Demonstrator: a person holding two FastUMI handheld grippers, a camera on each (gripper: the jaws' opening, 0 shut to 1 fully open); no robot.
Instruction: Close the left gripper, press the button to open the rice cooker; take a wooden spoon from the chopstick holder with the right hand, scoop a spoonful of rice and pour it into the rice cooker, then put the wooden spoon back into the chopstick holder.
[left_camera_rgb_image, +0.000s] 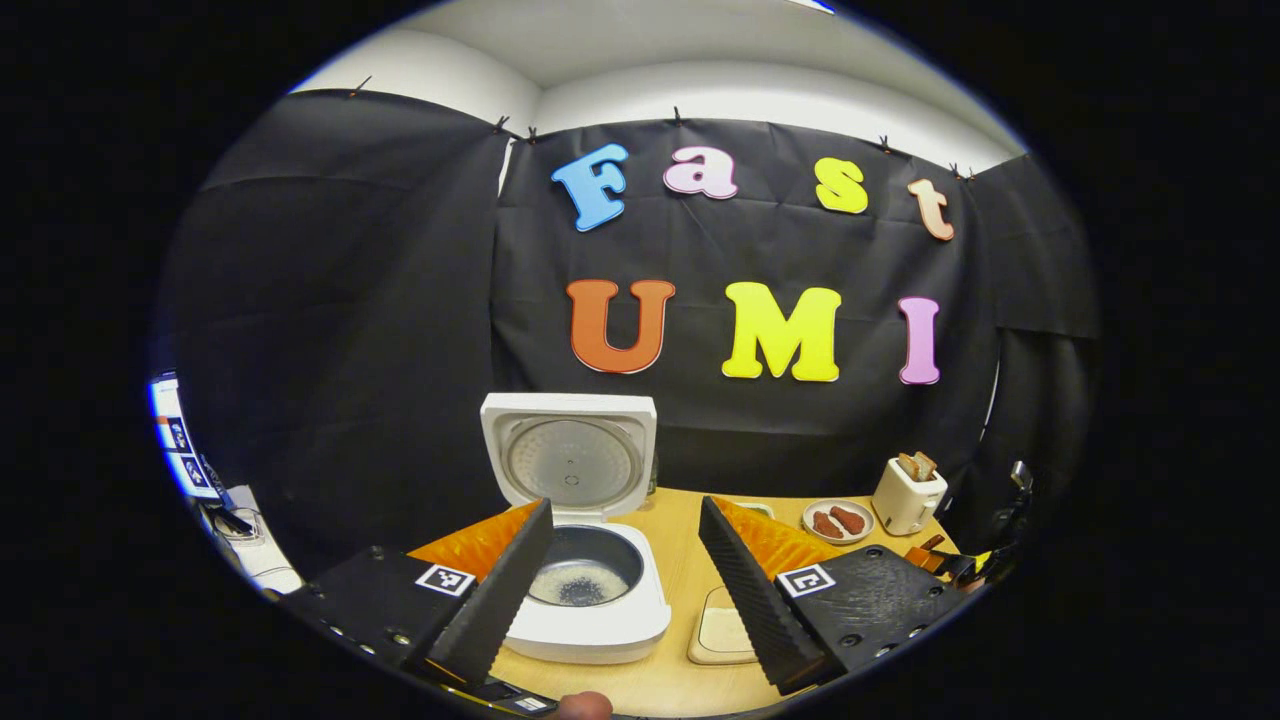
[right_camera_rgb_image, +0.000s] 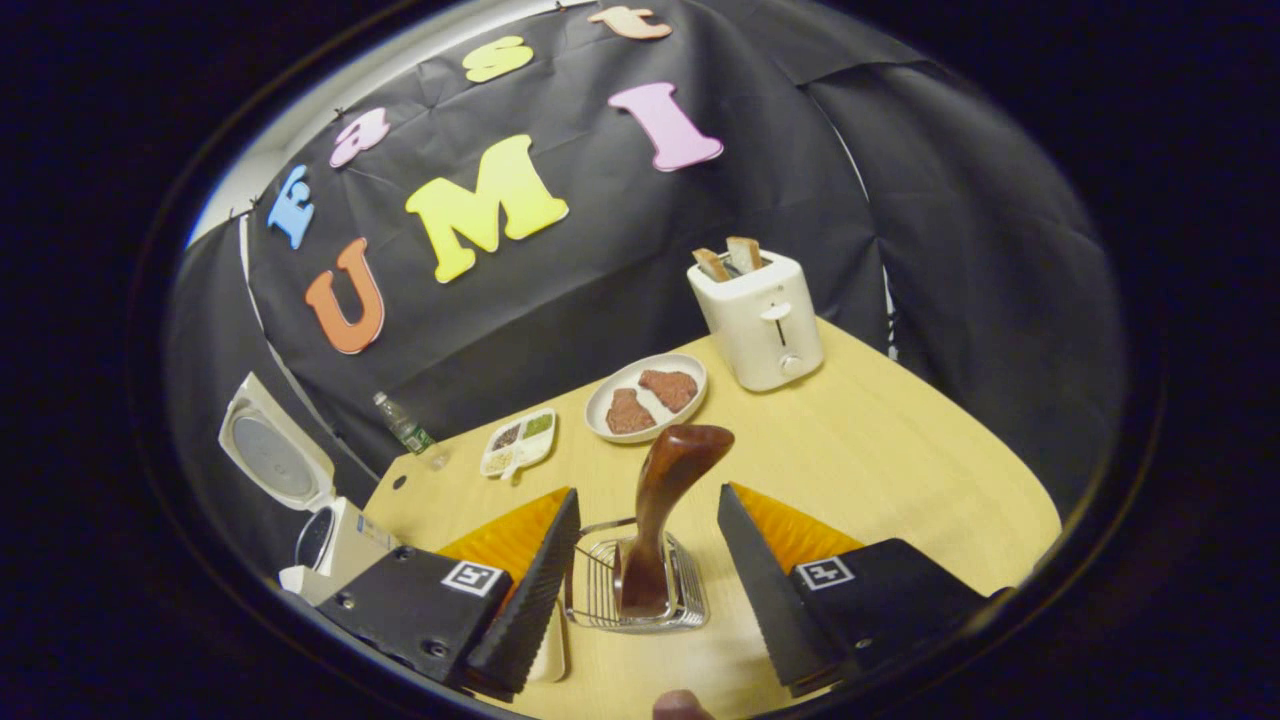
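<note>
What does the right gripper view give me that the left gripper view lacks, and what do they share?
Right gripper view alone: the wooden spoon standing in the wire chopstick holder between the open right gripper, a water bottle, a divided condiment dish.

Left gripper view alone: the rice cooker's inner pot with rice at the bottom, between the open left gripper.

Both: the open rice cooker, toaster, plate of meat, table.

The left gripper (left_camera_rgb_image: 625, 555) hangs above the worktop with its jaws spread wide, holding nothing. The right gripper (right_camera_rgb_image: 648, 555) is likewise wide open, its fingers (right_camera_rgb_image: 530, 590) apart and touching nothing. At the bottom edge of each view shows a small blurred shape, perhaps a fingertip (left_camera_rgb_image: 585, 706) of the holding hand.
</note>
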